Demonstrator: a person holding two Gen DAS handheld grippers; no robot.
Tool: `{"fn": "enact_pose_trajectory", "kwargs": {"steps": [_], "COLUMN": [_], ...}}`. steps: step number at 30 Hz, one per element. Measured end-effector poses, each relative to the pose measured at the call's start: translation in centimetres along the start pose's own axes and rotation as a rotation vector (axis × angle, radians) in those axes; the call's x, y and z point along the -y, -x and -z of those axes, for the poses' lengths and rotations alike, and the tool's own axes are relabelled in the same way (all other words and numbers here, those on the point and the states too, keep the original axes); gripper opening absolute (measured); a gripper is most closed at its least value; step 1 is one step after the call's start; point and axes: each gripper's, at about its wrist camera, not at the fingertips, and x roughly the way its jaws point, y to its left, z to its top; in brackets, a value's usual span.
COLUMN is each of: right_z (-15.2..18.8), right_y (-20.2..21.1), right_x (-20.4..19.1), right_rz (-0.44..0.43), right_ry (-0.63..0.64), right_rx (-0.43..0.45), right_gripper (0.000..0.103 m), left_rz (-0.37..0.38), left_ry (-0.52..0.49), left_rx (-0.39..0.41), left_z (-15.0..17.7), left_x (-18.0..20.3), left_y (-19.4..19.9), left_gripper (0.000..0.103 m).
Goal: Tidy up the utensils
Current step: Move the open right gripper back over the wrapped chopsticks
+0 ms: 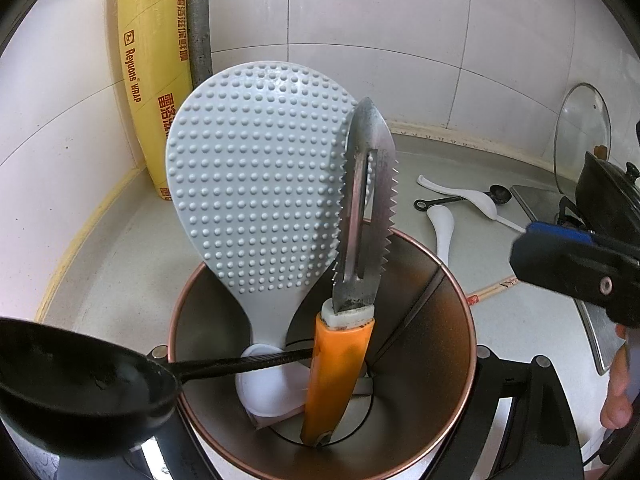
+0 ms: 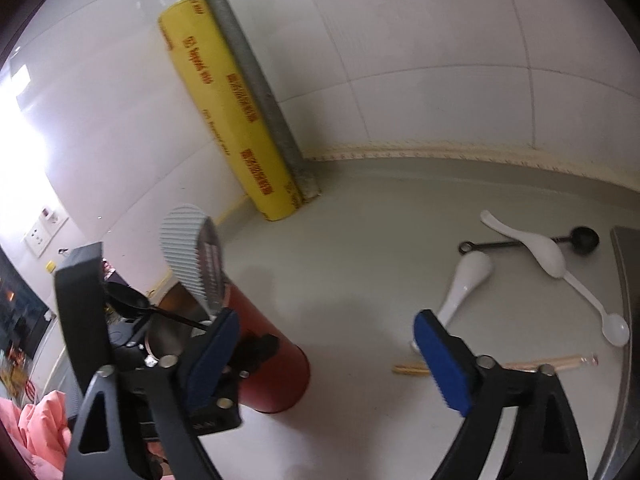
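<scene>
My left gripper (image 1: 322,354) is shut on a red utensil holder (image 1: 424,320), its fingers on either side of the steel-lined rim. Inside stand a grey dimpled rice paddle (image 1: 256,184) and an orange-handled peeler (image 1: 340,368). A black ladle (image 1: 76,384) leans out to the left, and a white spoon (image 1: 264,384) lies at the bottom. My right gripper (image 2: 324,364) is open with nothing between its blue pads (image 2: 440,364), just right of the holder (image 2: 276,372). On the counter beyond lie two white ceramic spoons (image 2: 468,276), a black measuring spoon (image 2: 584,240), a white plastic spoon (image 2: 612,326) and wooden chopsticks (image 2: 552,361).
A yellow cling-wrap box (image 1: 148,72) and a grey pipe (image 1: 198,20) stand in the tiled back corner. At the right are a glass lid (image 1: 582,128), a black pot (image 1: 608,196) and the steel stove edge (image 2: 624,280). A hand (image 1: 618,392) holds the right gripper.
</scene>
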Motion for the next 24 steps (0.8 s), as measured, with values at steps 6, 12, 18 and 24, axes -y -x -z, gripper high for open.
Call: {"fn": "enact_pose_trajectory", "kwargs": {"steps": [6, 12, 18, 24], "right_z": [0.8, 1.8, 2.2, 3.7], "right_y": [-0.2, 0.3, 0.8, 0.4], "right_x": [1.6, 3.4, 5.6, 9.7], "right_rz": [0.038, 0.117, 0.265, 0.380], "right_ry": [-0.039, -0.053, -0.068, -0.188], "right_rx": [-0.015, 0.004, 0.000, -0.118], "right_gripper": [0.103, 0.103, 0.103, 0.103], "left_rz": [0.002, 0.004, 0.004, 0.004], "left_ry": [-0.001, -0.004, -0.003, -0.005], "left_rx": [0.000, 0.000, 0.000, 0.000], "left_z": [0.0, 0.0, 0.0, 0.0], "left_x": [-0.1, -0.2, -0.1, -0.2], "left_y": [0.0, 0.0, -0.1, 0.0], "left_gripper": [0.090, 0.090, 0.090, 0.090]}}
